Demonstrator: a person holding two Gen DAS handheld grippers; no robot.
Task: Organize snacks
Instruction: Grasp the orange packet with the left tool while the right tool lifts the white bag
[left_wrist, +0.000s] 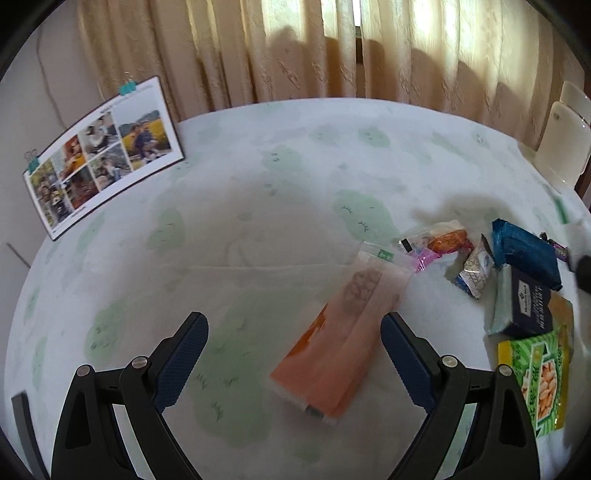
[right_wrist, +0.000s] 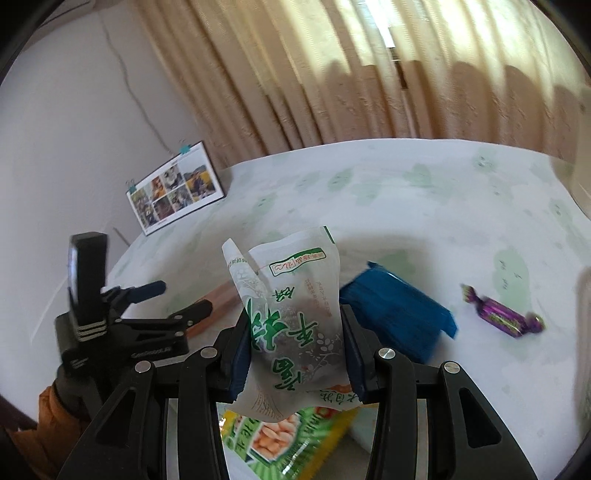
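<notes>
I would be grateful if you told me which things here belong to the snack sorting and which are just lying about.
Part of the job: white snack packet clamped in the right gripper; zip bag ahead of the open left gripper; blue packet; green-and-yellow packet; purple candy.

Lying about: photo calendar; curtain; chairs.

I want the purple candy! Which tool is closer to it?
Right. The right tool hangs near the purple candy, though shut on a white snack bag. The left tool stands open over the orange bag, farther away.
</notes>
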